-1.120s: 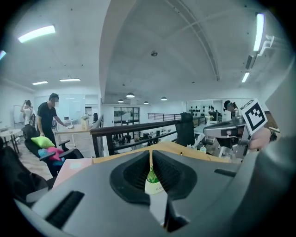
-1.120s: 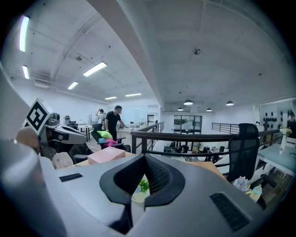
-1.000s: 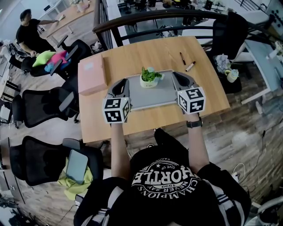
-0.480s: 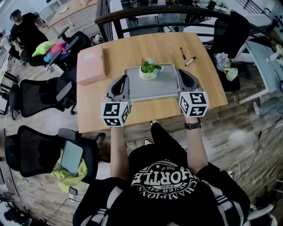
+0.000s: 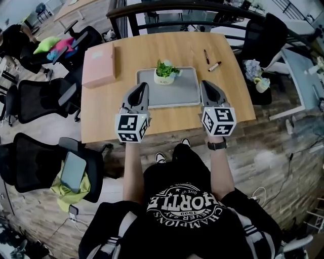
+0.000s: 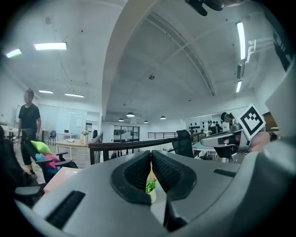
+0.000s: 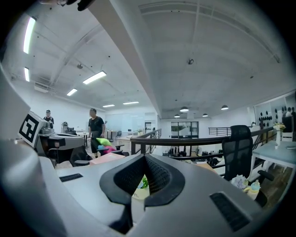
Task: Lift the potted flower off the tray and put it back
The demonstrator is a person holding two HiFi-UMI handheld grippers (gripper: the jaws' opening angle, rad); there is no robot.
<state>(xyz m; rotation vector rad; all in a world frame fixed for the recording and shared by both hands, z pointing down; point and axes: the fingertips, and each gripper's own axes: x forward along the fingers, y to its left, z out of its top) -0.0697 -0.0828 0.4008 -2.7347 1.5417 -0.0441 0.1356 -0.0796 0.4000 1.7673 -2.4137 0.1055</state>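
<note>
A small white pot with a green plant [image 5: 165, 74] stands at the far middle of the grey tray [image 5: 185, 94] on the wooden table. My left gripper [image 5: 142, 85] lies level just off the tray's left edge, shut with nothing in it. Off the tray's right edge my right gripper [image 5: 206, 83] is likewise shut and empty. In the left gripper view the jaws [image 6: 151, 155] meet, and the plant [image 6: 150, 186] peeks out below them. The right gripper view shows its closed jaws [image 7: 144, 159] with the plant [image 7: 142, 181] beyond.
A pink box [image 5: 98, 65] lies on the table left of the tray. A pen [image 5: 206, 55] and a marker [image 5: 215, 66] lie at the far right. Black office chairs [image 5: 38, 98] stand left of the table, and a railing [image 5: 167, 9] runs behind it.
Both grippers have drawn back from the tray's sides toward the person. The pot has stayed in place on the tray.
</note>
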